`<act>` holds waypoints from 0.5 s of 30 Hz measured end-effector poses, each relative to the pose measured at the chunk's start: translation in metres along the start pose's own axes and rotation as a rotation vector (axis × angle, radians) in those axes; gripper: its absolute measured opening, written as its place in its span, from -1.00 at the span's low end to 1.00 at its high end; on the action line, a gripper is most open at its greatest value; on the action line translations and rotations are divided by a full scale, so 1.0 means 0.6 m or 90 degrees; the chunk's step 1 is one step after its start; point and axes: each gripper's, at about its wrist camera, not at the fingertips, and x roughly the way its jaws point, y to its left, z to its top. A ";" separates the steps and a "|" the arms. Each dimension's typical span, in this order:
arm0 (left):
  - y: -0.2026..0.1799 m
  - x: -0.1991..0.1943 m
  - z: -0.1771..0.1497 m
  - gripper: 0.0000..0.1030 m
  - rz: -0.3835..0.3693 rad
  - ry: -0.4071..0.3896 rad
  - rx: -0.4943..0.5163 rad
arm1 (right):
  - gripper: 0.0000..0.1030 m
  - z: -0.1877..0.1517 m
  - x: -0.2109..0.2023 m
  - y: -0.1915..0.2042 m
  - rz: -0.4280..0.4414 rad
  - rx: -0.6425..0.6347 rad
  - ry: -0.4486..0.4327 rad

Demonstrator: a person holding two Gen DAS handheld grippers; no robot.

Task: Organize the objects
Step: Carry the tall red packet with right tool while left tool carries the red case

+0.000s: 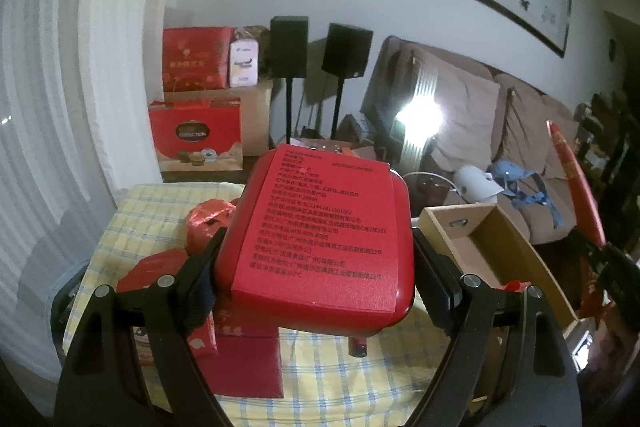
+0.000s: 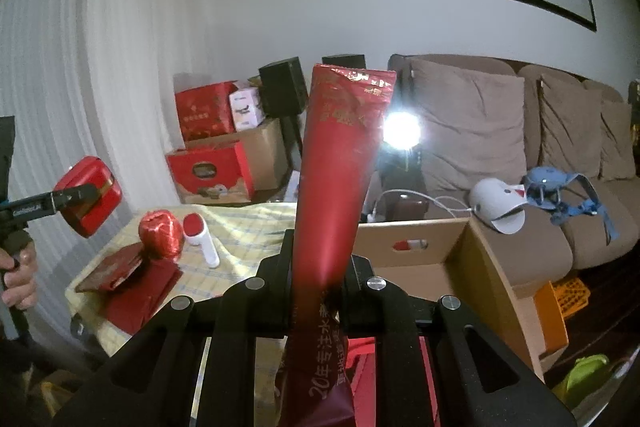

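My left gripper (image 1: 316, 267) is shut on a red tin box (image 1: 320, 231) with a printed label, held above the yellow checked table (image 1: 160, 211). The box also shows in the right wrist view (image 2: 90, 197), held in the air at the left. My right gripper (image 2: 320, 267) is shut on a long red paper packet (image 2: 340, 163) that stands upright between the fingers. The packet shows at the right of the left wrist view (image 1: 572, 179). An open cardboard box (image 2: 472, 259) stands to the right of the table.
On the table lie a red ribbon ball (image 2: 160, 233), a white and red roller (image 2: 202, 239) and red envelopes (image 2: 132, 275). Red gift boxes (image 2: 208, 175) and speakers (image 1: 288, 47) stand behind. A brown sofa (image 2: 520, 131) is at the right.
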 end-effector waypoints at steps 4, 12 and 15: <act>-0.017 0.001 -0.002 0.61 -0.015 -0.001 0.007 | -0.70 0.001 -0.002 -0.007 -0.010 0.001 -0.001; -0.054 0.008 -0.006 0.61 -0.039 0.012 0.026 | -0.70 0.006 -0.012 -0.026 -0.017 0.014 -0.008; -0.064 0.007 -0.004 0.61 -0.044 0.010 0.031 | -0.70 0.008 -0.015 -0.033 -0.021 0.019 -0.011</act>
